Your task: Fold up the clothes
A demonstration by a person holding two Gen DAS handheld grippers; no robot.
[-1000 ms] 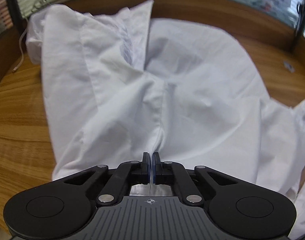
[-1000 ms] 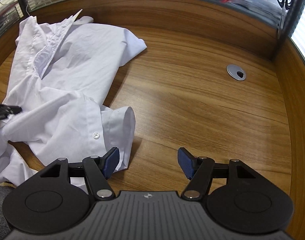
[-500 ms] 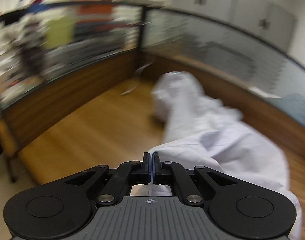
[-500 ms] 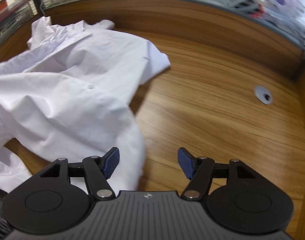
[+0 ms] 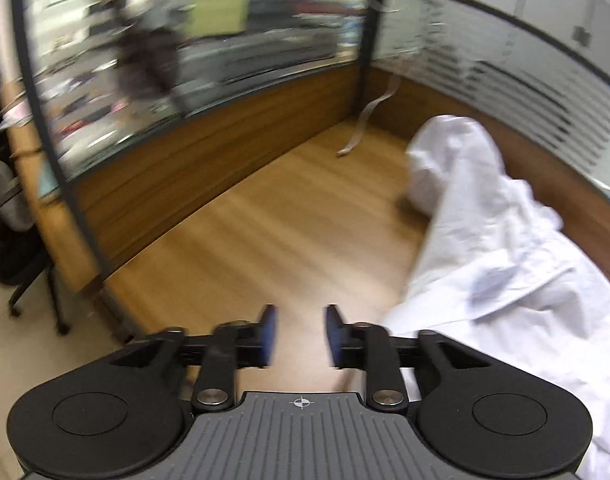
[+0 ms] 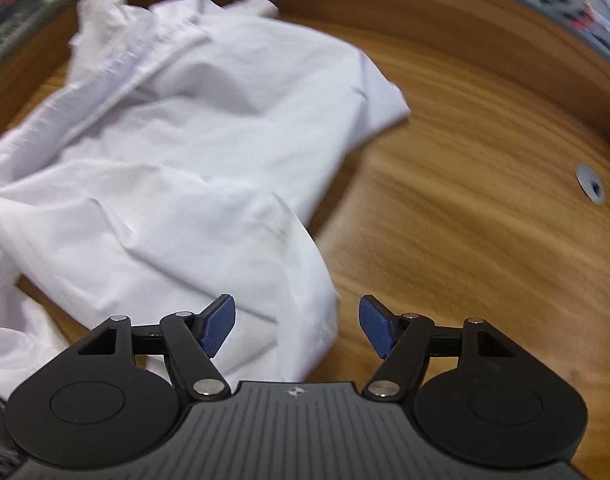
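Note:
A crumpled white shirt (image 5: pixel 501 264) lies on the wooden desk (image 5: pixel 289 232), at the right of the left wrist view. My left gripper (image 5: pixel 299 336) is open and empty, over bare wood just left of the shirt's near edge. In the right wrist view the shirt (image 6: pixel 177 160) fills the left half, and a rounded fold of it reaches between the pads. My right gripper (image 6: pixel 297 326) is open, with that fold lying by its left fingertip (image 6: pixel 219 324). I cannot tell if the pad touches the cloth.
A wooden partition with glass (image 5: pixel 209 136) borders the desk's left and far sides. A pale cable (image 5: pixel 361 128) hangs in the far corner. A grey cable grommet (image 6: pixel 591 188) sits in the desk at the right. A chair base (image 5: pixel 29 292) stands off the desk's left edge.
My left gripper has opened and let go of the shirt, and swung left toward the desk's corner. The shirt has spread toward my right gripper, which stays open.

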